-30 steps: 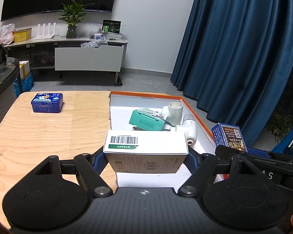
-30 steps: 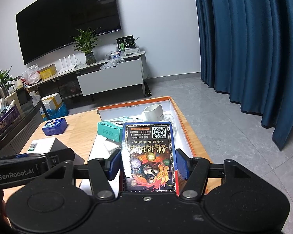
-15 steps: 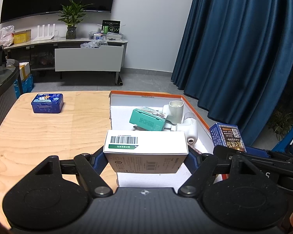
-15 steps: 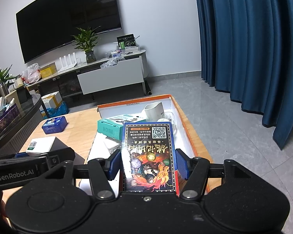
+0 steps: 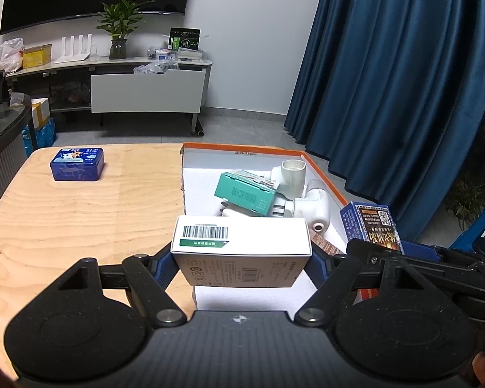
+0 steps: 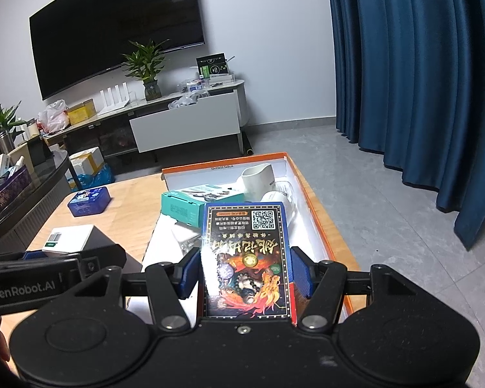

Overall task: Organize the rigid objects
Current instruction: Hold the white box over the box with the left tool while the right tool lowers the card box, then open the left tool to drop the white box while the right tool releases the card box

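Note:
My left gripper (image 5: pixel 241 260) is shut on a white carton with a barcode (image 5: pixel 241 242), held above the near left part of the orange-rimmed white box (image 5: pixel 242 152). My right gripper (image 6: pixel 245 271) is shut on a blue printed card box (image 6: pixel 246 255), held over the near end of the same orange-rimmed box (image 6: pixel 310 200). Inside lie a teal carton (image 5: pixel 244 194), a white pipe elbow (image 5: pixel 291 173) and a white plug adapter (image 5: pixel 313 208). The blue card box also shows in the left wrist view (image 5: pixel 370 226), and the white carton in the right wrist view (image 6: pixel 69 239).
A blue tin (image 5: pixel 77 164) sits on the wooden table (image 5: pixel 64 220) at the far left; it also shows in the right wrist view (image 6: pixel 89 201). Blue curtains (image 5: pixel 388 80) hang to the right. A TV cabinet (image 5: pixel 145 93) stands beyond the table.
Both grippers keep their boxes and have drifted only slightly toward the orange-rimmed box.

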A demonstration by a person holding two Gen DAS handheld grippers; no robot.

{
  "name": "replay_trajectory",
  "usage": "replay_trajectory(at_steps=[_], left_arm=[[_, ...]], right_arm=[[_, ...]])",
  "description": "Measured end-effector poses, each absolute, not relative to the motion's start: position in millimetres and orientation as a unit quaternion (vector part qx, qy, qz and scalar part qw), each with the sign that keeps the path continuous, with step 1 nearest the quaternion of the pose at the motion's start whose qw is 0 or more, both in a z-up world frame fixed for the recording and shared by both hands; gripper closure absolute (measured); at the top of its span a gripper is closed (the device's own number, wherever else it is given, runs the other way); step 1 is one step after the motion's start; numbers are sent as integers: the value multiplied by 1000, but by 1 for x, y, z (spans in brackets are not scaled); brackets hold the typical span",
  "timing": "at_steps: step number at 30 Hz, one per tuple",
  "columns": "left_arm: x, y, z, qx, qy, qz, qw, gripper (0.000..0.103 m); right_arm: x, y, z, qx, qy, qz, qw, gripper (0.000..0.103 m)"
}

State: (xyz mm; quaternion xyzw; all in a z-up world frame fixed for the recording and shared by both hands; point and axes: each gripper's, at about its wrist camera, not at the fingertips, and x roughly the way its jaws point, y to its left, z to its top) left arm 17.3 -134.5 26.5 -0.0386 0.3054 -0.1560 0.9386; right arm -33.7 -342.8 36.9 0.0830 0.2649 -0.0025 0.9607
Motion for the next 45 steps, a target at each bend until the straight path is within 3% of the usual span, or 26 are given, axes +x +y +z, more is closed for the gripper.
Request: replay_trajectory(at_steps=[29, 45], left_arm=[[26, -135, 17, -39, 320, -156, 934, 24], [37, -150, 0, -32, 355, -189, 915, 22]], right_arm=[[-11, -337, 21, 67, 296, 1, 953, 31], [-25, -355, 37, 82, 255, -36, 963, 26]])
